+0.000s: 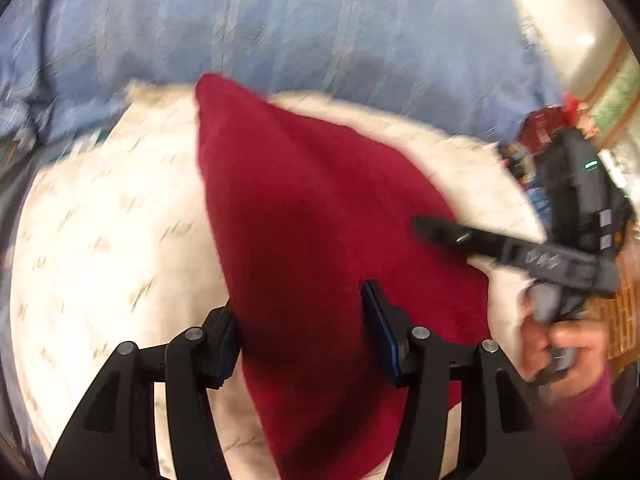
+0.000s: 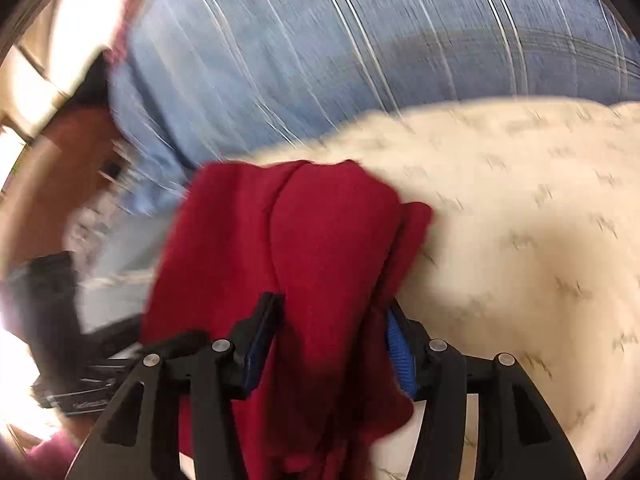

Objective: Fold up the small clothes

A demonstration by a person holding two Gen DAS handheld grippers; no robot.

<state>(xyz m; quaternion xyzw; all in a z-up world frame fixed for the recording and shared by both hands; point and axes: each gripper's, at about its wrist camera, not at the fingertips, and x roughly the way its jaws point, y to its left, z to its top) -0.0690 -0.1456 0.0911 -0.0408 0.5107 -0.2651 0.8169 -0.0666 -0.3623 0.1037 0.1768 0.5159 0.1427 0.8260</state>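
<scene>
A dark red small garment (image 1: 304,208) lies over a cream patterned cushion (image 1: 104,240). My left gripper (image 1: 304,332) has its fingers wide apart on either side of the cloth's near part, not pinching it. In the right wrist view the same red garment (image 2: 304,240) is bunched and passes between the blue pads of my right gripper (image 2: 332,340), whose fingers stand apart around the fold. The right gripper also shows in the left wrist view (image 1: 440,232), held by a hand at the right, its tip on the cloth's right edge. Both views are motion-blurred.
A blue striped bedcover (image 1: 300,28) lies behind the cushion and also shows in the right wrist view (image 2: 320,60). Clutter and a red package (image 1: 544,128) sit at the far right. A brown floor (image 2: 60,168) shows at the left of the right wrist view.
</scene>
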